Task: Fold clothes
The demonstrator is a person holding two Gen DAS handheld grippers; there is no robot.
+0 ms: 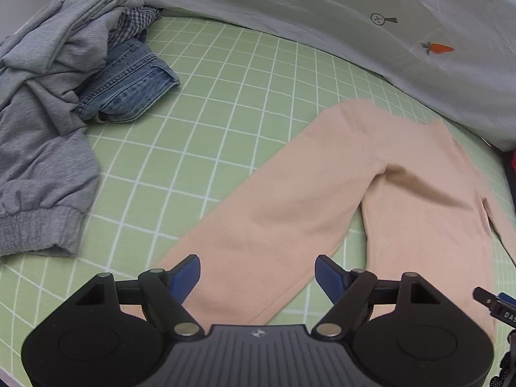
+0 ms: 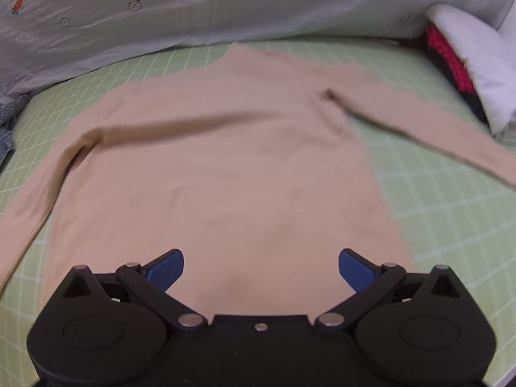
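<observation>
The peach long-sleeved top (image 2: 219,167) lies flat and unfolded ahead of both grippers, sleeves spread; folding looks barely begun. The left gripper (image 1: 257,277) and right gripper (image 2: 261,269) stand apart, holding nothing. Left of the left jaws, grey sweatpants (image 1: 38,148) and jeans (image 1: 129,87) wait heaped on the green checked sheet (image 1: 209,96), a carrot-print quilt (image 1: 322,9) beyond.

peach long-sleeved top (image 2: 225,167) spread flat on green checked sheet (image 2: 435,200), right tongs (image 2: 261,266) wide apart above its hem
</observation>
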